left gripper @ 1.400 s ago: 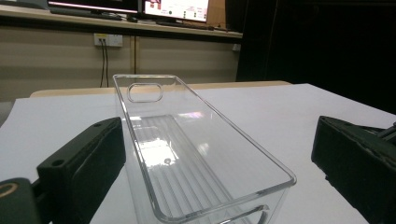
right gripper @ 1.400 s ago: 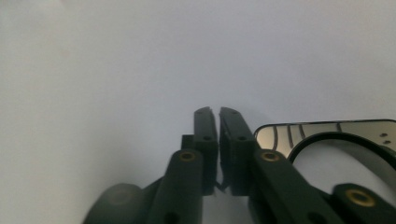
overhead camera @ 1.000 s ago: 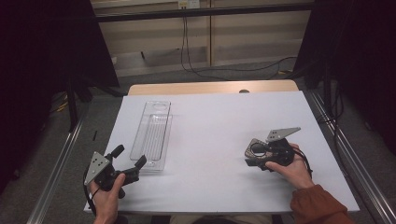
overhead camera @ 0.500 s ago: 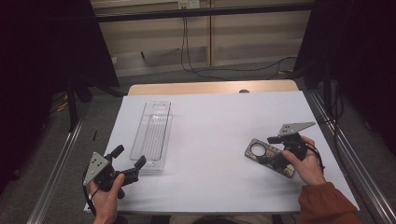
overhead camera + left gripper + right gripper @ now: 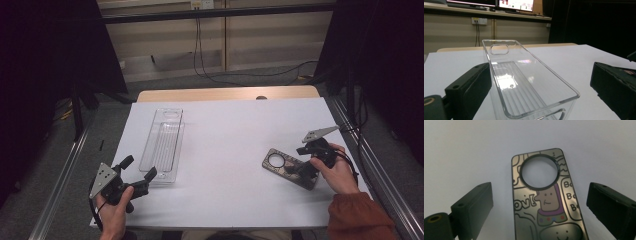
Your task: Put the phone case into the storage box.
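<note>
A dark phone case (image 5: 286, 167) with a cartoon print and a round hole (image 5: 546, 202) lies flat on the white table at the right. My right gripper (image 5: 302, 169) hovers just over its near end. Its jaws have just been opening, then eased in slightly; they stand open on either side of the case (image 5: 540, 192) without touching it. A long clear plastic tray (image 5: 165, 140) lies at the left. My left gripper (image 5: 139, 167) is open at the tray's near end (image 5: 524, 82), the left jaw close beside its wall, the right jaw well apart (image 5: 541, 72).
The white sheet (image 5: 230, 140) covers the table, and a strip of wood (image 5: 225, 94) shows at the far edge. Metal rails (image 5: 370, 165) run along both sides. Cables (image 5: 215, 75) lie on the floor beyond, with dark curtains at both sides.
The right gripper has let go of the phone case, opened wide and drawn back to the right and slightly up. The case now lies flat. The left gripper and tray stayed put.
</note>
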